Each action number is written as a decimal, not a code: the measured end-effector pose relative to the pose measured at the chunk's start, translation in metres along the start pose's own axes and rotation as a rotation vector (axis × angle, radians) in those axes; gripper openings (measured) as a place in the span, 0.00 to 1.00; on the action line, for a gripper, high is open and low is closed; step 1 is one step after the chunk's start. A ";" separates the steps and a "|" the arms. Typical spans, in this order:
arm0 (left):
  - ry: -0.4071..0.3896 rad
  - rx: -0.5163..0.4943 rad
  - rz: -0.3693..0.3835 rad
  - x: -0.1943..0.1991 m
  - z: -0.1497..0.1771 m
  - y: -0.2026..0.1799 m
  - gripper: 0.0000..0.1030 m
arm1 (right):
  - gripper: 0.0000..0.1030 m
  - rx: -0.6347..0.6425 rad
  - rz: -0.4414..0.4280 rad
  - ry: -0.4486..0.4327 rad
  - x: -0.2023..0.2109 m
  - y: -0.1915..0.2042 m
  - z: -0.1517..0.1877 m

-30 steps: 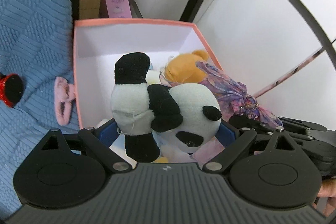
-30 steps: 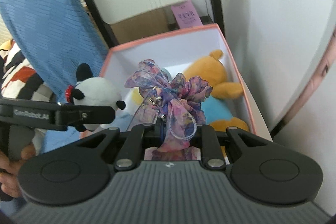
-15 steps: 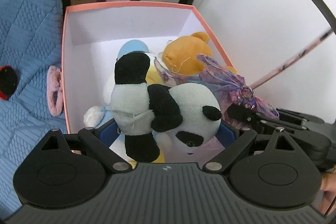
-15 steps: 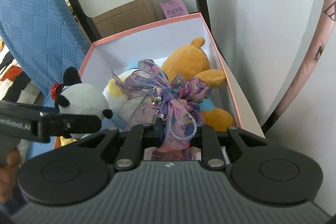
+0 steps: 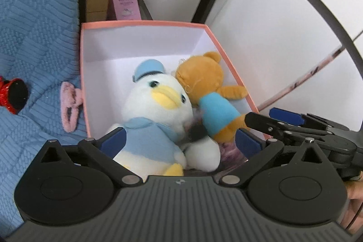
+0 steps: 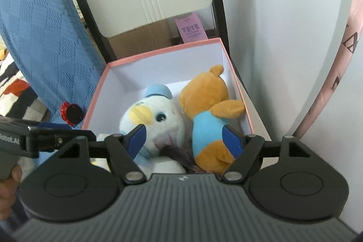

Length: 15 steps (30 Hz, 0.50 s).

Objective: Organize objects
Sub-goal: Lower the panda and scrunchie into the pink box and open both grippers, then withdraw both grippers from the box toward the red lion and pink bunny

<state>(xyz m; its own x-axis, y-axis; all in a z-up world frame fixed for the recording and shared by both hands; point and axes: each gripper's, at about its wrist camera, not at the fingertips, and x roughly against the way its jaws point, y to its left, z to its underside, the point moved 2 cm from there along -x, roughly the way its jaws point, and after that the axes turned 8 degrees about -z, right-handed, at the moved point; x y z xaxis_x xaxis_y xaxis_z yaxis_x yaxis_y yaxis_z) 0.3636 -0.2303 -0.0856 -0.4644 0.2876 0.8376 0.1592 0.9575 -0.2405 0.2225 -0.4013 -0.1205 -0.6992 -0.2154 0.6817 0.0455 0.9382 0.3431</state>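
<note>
**Toys in the box, loose pieces left on the blanket**

The pink box (image 5: 145, 24) sits against the white wall with 2 plush toys lying side by side in it: a white duck (image 5: 156, 105) in a pale blue cap and a brown bear (image 5: 204, 80) in a blue shirt, touching at the head. Low between them is a blurred patch of white, black and purple; it may be more items dropped in, but the view is too smeared to name them. Judging by this, most of the sorting looks done.

Outside the box, on the blue blanket (image 5: 34, 26), a pink fuzzy clip (image 5: 69, 105) lies just beside the left wall, and a small red-and-black item (image 5: 13, 94) rests further off. These 2 appear to be what is left.

The left gripper (image 5: 179, 139) hangs over the near edge of the box, its jaws opening and spread wide, pressing on nothing. The right gripper (image 6: 183, 137) hovers beside it, jaws also opening, with the toys beneath them but not pinched.
</note>
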 end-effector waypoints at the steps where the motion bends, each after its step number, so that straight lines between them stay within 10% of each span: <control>1: -0.006 0.007 -0.002 0.005 -0.001 0.002 1.00 | 0.74 -0.001 -0.009 -0.002 0.002 0.003 -0.002; 15: -0.121 0.036 0.018 0.076 -0.001 0.034 1.00 | 0.73 0.046 -0.063 -0.032 0.024 0.065 -0.015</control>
<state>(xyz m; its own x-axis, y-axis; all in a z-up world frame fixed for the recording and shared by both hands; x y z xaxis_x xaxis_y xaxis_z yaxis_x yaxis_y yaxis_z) 0.3349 -0.1761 -0.0298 -0.5636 0.3029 0.7685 0.1379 0.9518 -0.2741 0.2197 -0.3495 -0.0724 -0.7219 -0.2663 0.6387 -0.0317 0.9348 0.3538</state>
